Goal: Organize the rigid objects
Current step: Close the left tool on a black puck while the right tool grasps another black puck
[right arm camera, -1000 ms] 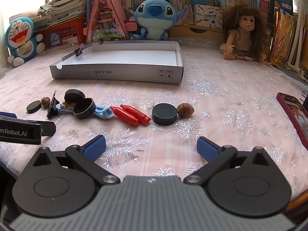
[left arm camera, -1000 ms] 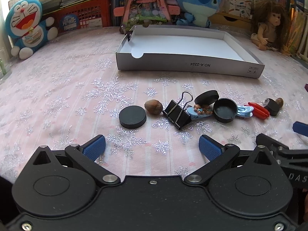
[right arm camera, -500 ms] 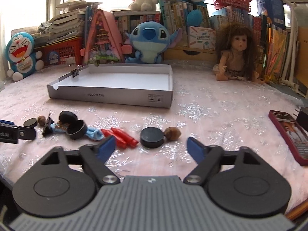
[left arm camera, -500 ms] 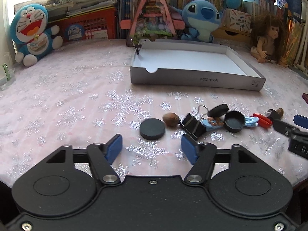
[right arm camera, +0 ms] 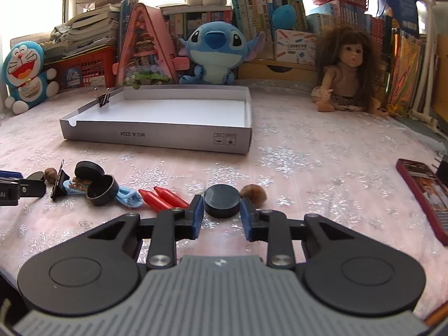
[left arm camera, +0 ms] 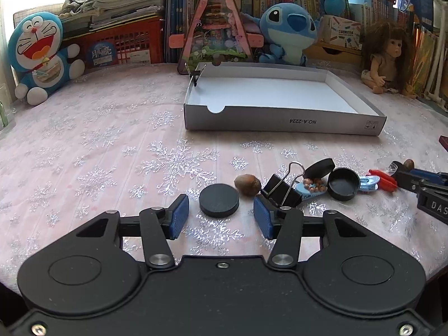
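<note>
A row of small objects lies on the pink snowflake cloth in front of a white cardboard tray point(left arm camera: 282, 123) point(right arm camera: 156, 137). My left gripper point(left arm camera: 219, 219) is open, its blue pads flanking a black disc point(left arm camera: 219, 203) without touching; a walnut point(left arm camera: 247, 184) and a black binder clip point(left arm camera: 280, 190) lie just right of it. My right gripper point(right arm camera: 221, 218) is open, its pads close on either side of another black disc point(right arm camera: 222, 200), a walnut point(right arm camera: 253, 193) beside it. Red clips point(right arm camera: 162, 199), a blue clip point(right arm camera: 127, 197) and a black cap point(right arm camera: 102, 193) lie to the left.
A binder clip point(left arm camera: 194, 77) grips the tray's far left corner. Plush toys, a doll point(right arm camera: 347, 75), books and a red basket line the back. A dark red book point(right arm camera: 422, 193) lies at the right edge of the cloth.
Both grippers have narrowed their jaws and moved down and forward, each now straddling a black disc. The objects on the cloth have not moved.
</note>
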